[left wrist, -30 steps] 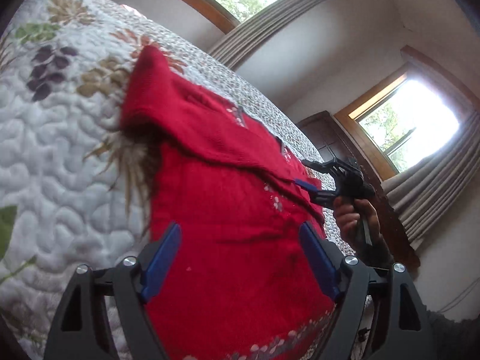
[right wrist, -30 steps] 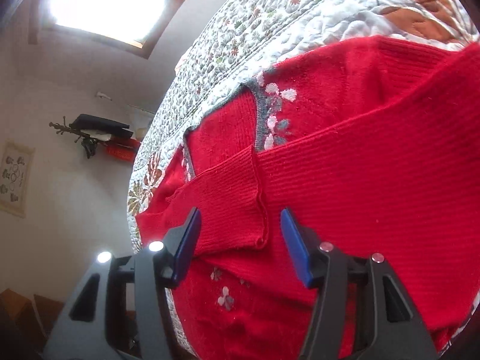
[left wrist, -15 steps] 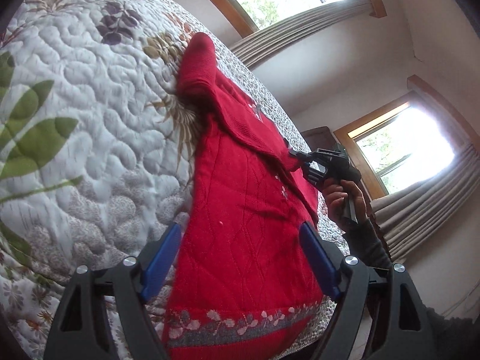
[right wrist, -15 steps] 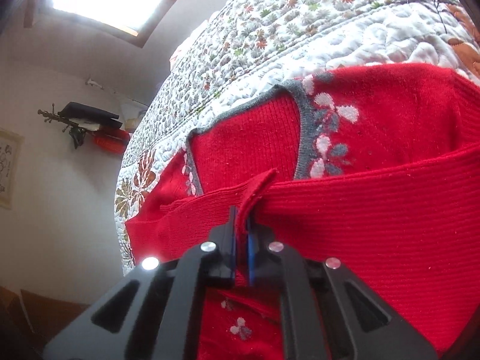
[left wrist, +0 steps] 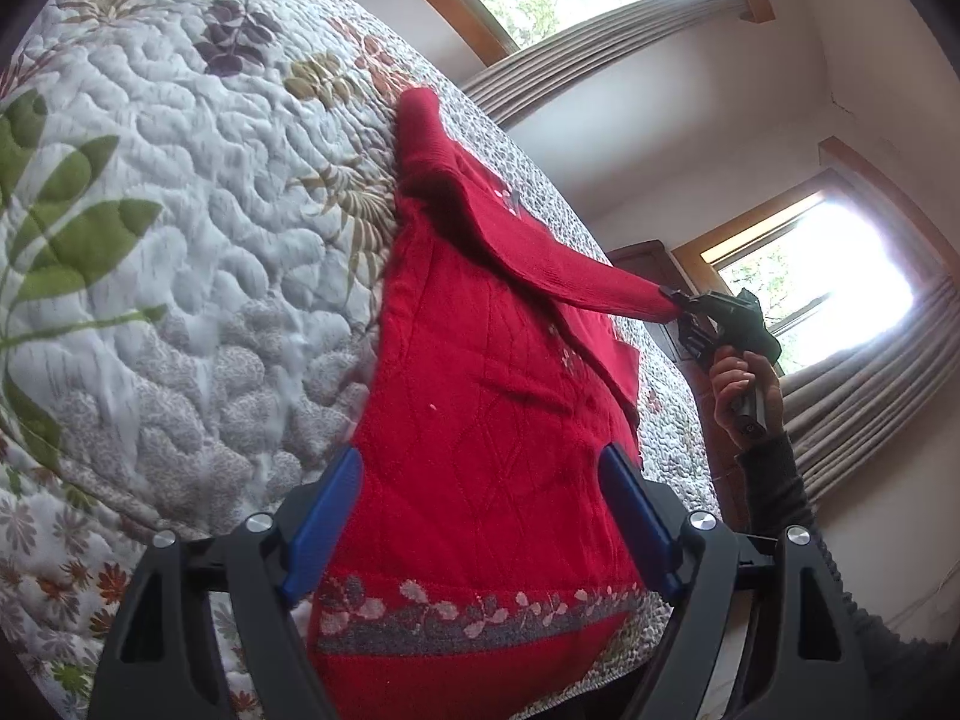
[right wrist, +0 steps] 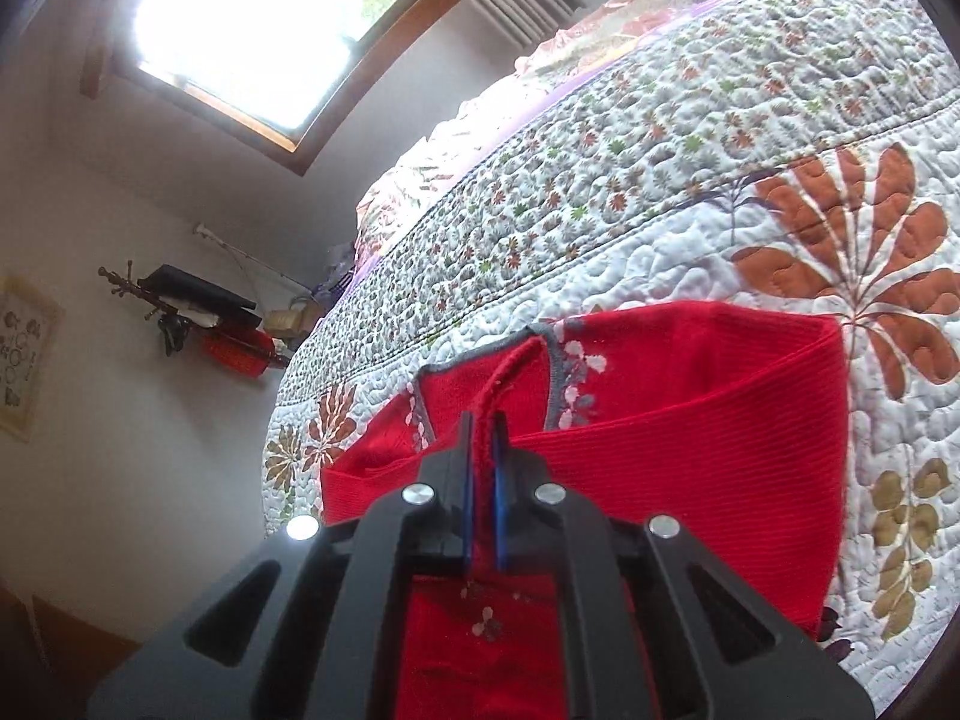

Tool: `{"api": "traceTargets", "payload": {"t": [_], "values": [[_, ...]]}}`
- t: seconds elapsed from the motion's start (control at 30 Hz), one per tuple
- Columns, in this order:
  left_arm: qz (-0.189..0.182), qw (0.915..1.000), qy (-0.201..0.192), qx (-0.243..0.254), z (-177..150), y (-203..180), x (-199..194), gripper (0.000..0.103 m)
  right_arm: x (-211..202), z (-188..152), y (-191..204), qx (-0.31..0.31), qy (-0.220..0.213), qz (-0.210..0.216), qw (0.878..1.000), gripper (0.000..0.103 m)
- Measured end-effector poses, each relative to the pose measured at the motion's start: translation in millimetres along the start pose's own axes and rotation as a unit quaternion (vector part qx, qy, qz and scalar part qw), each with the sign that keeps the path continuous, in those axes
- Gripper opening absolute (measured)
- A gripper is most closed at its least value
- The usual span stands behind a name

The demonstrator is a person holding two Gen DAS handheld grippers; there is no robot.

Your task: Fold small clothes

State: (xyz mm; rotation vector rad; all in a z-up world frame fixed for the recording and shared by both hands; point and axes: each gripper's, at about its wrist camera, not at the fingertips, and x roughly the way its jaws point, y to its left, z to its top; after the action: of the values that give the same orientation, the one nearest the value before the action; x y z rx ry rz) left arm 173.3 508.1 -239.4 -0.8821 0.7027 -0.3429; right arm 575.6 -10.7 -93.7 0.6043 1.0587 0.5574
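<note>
Ribbed red knit sleeve [right wrist: 690, 438], gripper-pinched [right wrist: 483, 444]

no legible text, wall picture [right wrist: 24, 360] perhaps lettered

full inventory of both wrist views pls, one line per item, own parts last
red sweater: 1, red with a grey floral hem band, flat on the bed.
sleeve: 1, red, lifted across the sweater body, cuff pinched in the right jaws.
quilt: 1, white with leaf and flower prints, covering the bed.
windows: 2 in the left wrist view, wood frames, grey curtains.
wall rack: 1, dark, on the white wall, holding dark and red items.
framed picture: 1, pale, at the left edge.
left gripper: 1, black with blue pads, open above the hem.
right gripper: 1, black, shut on the cuff.
hand: 1, dark sleeve, holding the right gripper.
</note>
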Motion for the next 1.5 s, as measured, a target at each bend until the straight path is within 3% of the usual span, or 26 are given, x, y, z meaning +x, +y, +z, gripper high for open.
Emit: {"api": "traceTargets", "payload": {"t": [0.37, 0.77, 0.83, 0.9, 1.1, 1.17, 1.2, 1.23, 1.33, 1.5], "values": [[-0.001, 0.9999, 0.006, 0.011, 5, -19, 5, 0.081, -32, -11, -47, 0.031, -0.018, -0.012, 0.999, 0.004], [-0.003, 0.9998, 0.017, 0.013, 1, -23, 16, 0.081, -21, -34, -105, 0.061, -0.009, -0.053, 0.997, 0.004], [-0.002, 0.9997, 0.020, 0.013, 1, -23, 18, 0.081, -17, -37, -115, 0.065, -0.006, -0.069, 0.995, 0.021], [-0.002, 0.9997, 0.021, 0.014, 2, -23, 19, 0.081, -19, -37, -125, 0.086, -0.010, -0.056, 0.995, 0.033], [0.004, 0.9997, 0.023, 0.009, 1, -15, 21, 0.081, -19, -37, -131, 0.073, -0.001, -0.055, 0.996, 0.033], [0.004, 0.9997, 0.024, 0.007, 1, -14, 22, 0.081, -16, -35, -130, 0.069, 0.000, -0.059, 0.996, 0.033], [0.004, 0.9997, 0.025, 0.007, 1, -14, 23, 0.081, -15, -35, -129, 0.065, -0.003, -0.064, 0.996, 0.024], [0.003, 0.9996, 0.026, 0.007, 0, -14, 23, 0.081, -15, -34, -126, 0.055, -0.010, -0.073, 0.996, 0.005], [0.003, 0.9995, 0.029, 0.012, -1, -17, 24, 0.081, -21, -35, -112, 0.017, -0.040, -0.107, 0.993, 0.002], [0.002, 0.9996, 0.028, 0.010, 0, -17, 25, 0.081, -18, -39, -117, 0.021, -0.040, -0.116, 0.992, 0.002]]}}
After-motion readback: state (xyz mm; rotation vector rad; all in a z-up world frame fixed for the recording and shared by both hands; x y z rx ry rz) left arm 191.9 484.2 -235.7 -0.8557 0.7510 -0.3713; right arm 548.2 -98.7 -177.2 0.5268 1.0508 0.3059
